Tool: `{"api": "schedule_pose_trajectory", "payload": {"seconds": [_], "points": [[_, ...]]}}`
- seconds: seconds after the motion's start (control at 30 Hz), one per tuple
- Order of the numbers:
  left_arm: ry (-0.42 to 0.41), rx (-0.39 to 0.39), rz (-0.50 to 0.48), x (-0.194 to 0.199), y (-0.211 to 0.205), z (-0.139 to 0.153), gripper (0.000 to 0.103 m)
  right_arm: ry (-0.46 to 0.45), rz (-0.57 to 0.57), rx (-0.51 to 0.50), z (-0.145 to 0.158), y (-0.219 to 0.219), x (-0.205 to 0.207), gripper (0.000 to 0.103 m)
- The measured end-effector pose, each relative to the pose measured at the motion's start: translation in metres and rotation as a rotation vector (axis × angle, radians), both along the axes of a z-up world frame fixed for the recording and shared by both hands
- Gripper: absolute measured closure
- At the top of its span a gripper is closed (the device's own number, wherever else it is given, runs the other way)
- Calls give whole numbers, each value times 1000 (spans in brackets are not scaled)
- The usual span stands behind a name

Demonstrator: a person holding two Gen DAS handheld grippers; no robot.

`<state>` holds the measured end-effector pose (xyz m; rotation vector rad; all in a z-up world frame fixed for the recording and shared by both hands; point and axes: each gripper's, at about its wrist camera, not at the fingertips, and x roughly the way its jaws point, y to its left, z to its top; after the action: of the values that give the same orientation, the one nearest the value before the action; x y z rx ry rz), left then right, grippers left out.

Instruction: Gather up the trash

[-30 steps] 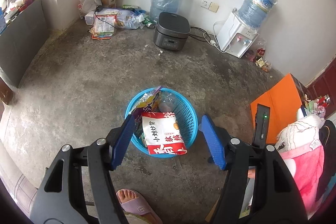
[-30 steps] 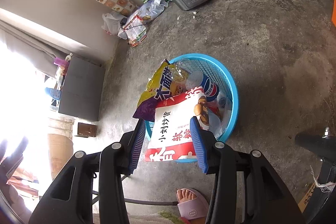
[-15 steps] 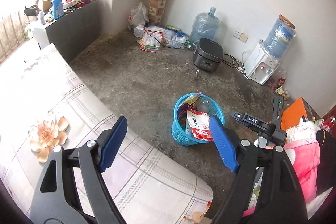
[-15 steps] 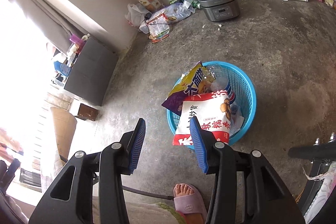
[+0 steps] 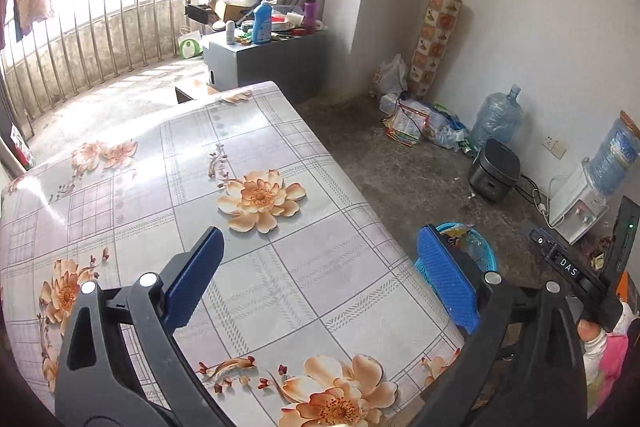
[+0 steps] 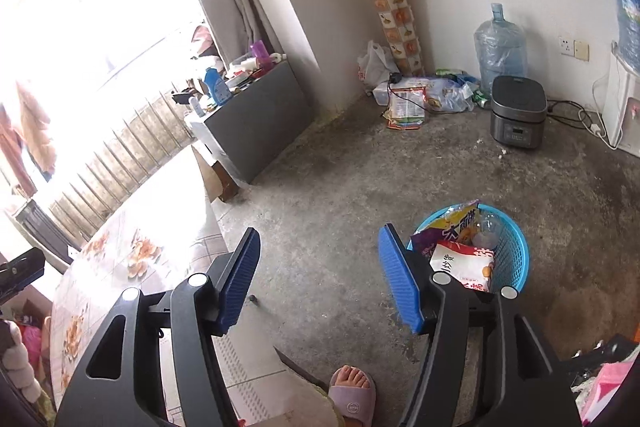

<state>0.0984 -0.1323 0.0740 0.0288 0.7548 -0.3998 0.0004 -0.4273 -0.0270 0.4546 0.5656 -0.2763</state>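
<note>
A blue plastic basket (image 6: 512, 255) stands on the concrete floor, holding a white and red snack bag (image 6: 464, 263), a yellow and purple bag (image 6: 452, 227) and a clear bottle (image 6: 486, 227). In the left wrist view only its rim (image 5: 480, 251) shows past the table edge. My left gripper (image 5: 320, 275) is open and empty above the flowered tablecloth (image 5: 200, 167). My right gripper (image 6: 320, 275) is open and empty above the floor, left of the basket.
A rice cooker (image 6: 518, 111), a water jug (image 6: 500, 47) and a pile of bags (image 6: 416, 95) lie along the far wall. A grey cabinet (image 6: 256, 119) stands by the balcony. A sandalled foot (image 6: 352, 387) is below my right gripper. A water dispenser (image 5: 580, 203) stands at right.
Both grippers have risen and swung left, away from the basket. The left view now looks over the table instead of the basket. The right gripper has opened wider.
</note>
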Motion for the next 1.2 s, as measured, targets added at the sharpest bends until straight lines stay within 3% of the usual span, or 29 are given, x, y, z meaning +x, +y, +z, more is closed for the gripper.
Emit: {"api": "schedule_pose_trajectory", "payload": {"seconds": [0.17,0.5,0.7,0.87,1.0,1.2], "points": [[-75,114,116,-20,25,4,10,-31,68,-98,35,45,-7,29],[-79,120,203,-55,69,1,10,-45,95,-241,70,121,-29,10],[65,159,214,-69,63,-43,10,59,121,-309,47,155,-32,7],[169,253,220,-74,60,-73,10,256,199,-318,12,166,-26,7],[211,272,247,-72,67,-84,10,356,193,-339,-7,162,-26,7],[226,280,256,-69,68,-86,10,426,138,-375,-15,147,-31,7]]}}
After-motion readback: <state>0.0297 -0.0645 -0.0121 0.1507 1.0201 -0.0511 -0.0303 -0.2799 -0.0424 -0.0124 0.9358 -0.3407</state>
